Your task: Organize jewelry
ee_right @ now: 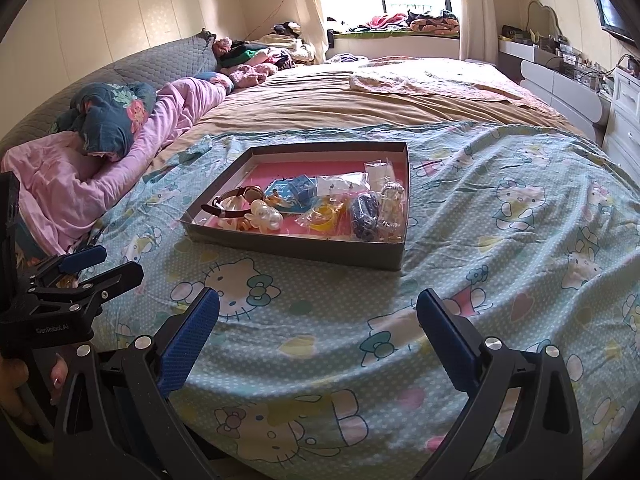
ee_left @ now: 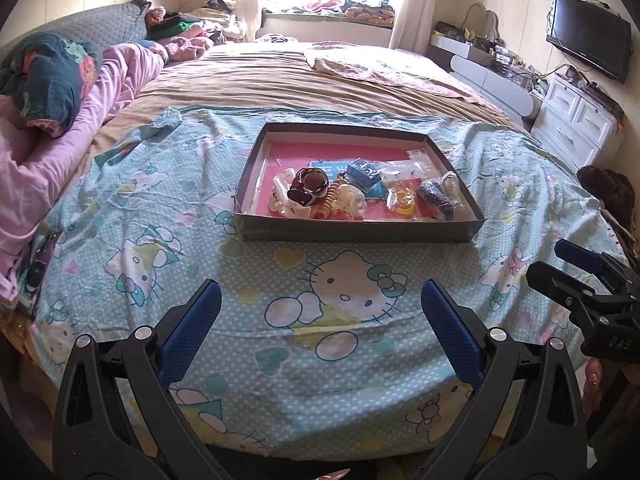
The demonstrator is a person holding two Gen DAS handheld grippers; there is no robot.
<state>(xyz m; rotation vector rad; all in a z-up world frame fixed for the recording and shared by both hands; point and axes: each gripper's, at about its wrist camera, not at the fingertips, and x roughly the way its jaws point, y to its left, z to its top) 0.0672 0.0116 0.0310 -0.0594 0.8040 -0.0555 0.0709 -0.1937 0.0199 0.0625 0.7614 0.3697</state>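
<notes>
Sitting on the bed (ee_left: 280, 360), a flat box (ee_left: 360, 232) holds the jewelry (ee_left: 360, 194). Near it, the left claw (ee_left: 320, 308) and right claw (ee_right: 318, 308) hang spread wide, holding nothing.

Black left gripper (ee_left: 321, 300) and right gripper (ee_right: 318, 308), blue-padded jaws, silver screws.

"DAS" shows on the right gripper (ee_left: 576, 268); "GenRobot.AI" on the left gripper (ee_right: 100, 266).
</notes>
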